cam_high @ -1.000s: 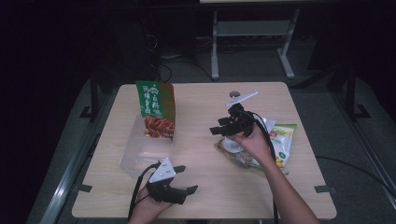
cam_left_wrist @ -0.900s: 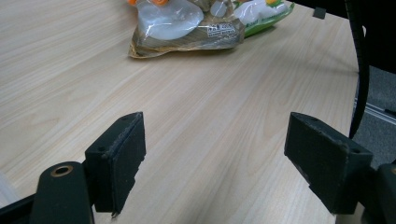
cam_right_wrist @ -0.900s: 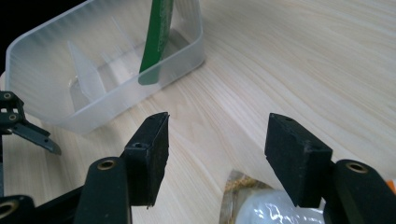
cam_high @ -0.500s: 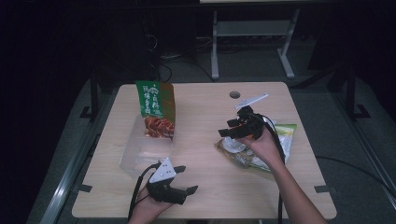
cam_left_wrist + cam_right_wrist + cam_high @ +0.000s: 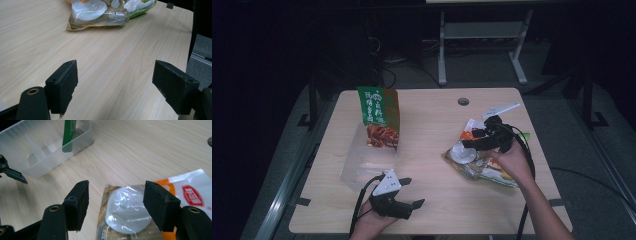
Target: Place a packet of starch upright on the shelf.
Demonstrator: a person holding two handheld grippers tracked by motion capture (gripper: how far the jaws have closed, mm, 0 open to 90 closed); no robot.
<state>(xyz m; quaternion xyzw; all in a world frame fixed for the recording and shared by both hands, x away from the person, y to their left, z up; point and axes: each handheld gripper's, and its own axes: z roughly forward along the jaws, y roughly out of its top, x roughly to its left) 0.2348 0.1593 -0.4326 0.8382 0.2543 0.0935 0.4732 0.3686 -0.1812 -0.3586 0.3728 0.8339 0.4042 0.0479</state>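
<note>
1. Right gripper view: the right tongs (image 5: 116, 205) stand wide, holding nothing, poised over the corner of a brown clear-windowed snack packet (image 5: 125, 212) with a pale round cake inside; an orange-and-white packet (image 5: 192, 192) lies just beyond the right jaw.
2. Left tongs (image 5: 404, 192) are also wide and empty, resting low near the counter's near edge, well apart from the packets.
3. Ahead and left of the right tongs sits a clear plastic bin (image 5: 47, 147) with a green upright pouch (image 5: 379, 117) standing in it.
4. Risk, as I judge it: the jaws may pinch only slick film, so the packet slips, or drags its neighbours along.
5. Bare counter (image 5: 432, 125) lies open between packets and bin; the pile sits near the counter's right edge.
</note>
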